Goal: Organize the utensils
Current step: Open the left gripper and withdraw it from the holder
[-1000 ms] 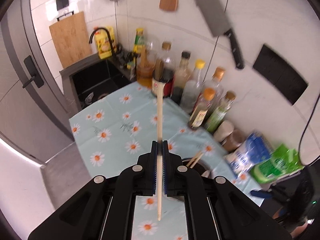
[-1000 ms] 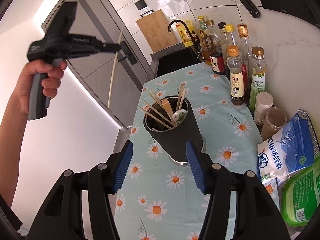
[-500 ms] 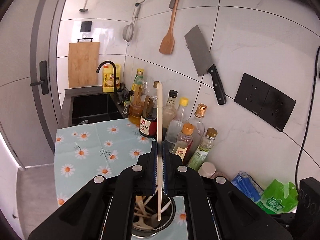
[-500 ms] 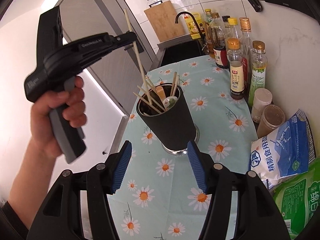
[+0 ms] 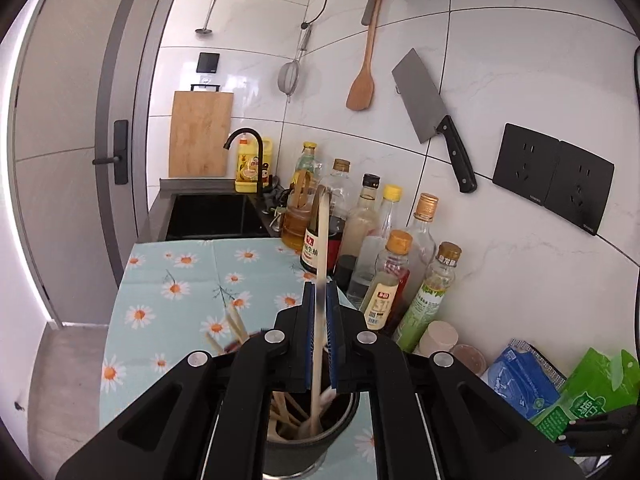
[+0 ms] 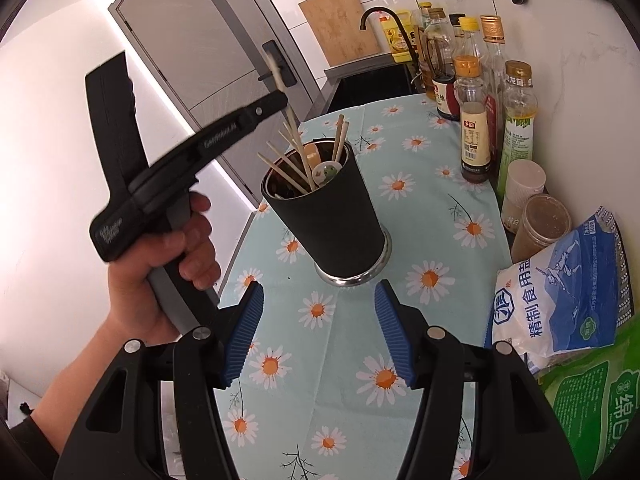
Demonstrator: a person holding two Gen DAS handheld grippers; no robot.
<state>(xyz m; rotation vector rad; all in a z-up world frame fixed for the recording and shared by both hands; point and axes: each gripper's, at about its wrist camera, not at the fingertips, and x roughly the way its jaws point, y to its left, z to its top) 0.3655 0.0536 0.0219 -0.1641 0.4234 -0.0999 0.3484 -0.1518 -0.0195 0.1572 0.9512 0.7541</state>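
— Over the black utensil cup (image 6: pixel 326 208) on the daisy tablecloth (image 6: pixel 432 208), the left gripper (image 5: pixel 320 312) is clenched on one pale chopstick (image 5: pixel 322 248), whose lower end is already inside the rim. What could spoil it?

— If the stick is let go while it leans this much, I reckon it could catch the other chopsticks (image 6: pixel 288 164) fanned out toward ten o'clock, or flick out. A push sideways might tip the cup; it looks tall on a narrow steel base.

— And the right gripper (image 6: pixel 320 332)?

— Released, nothing between its blue pads (image 6: pixel 244 332), just short of the cup at six o'clock. The oil bottles (image 6: pixel 476 120) at two o'clock stand well apart.

— How does the stick look?

— Thin, smooth, light wood, a little blurred.
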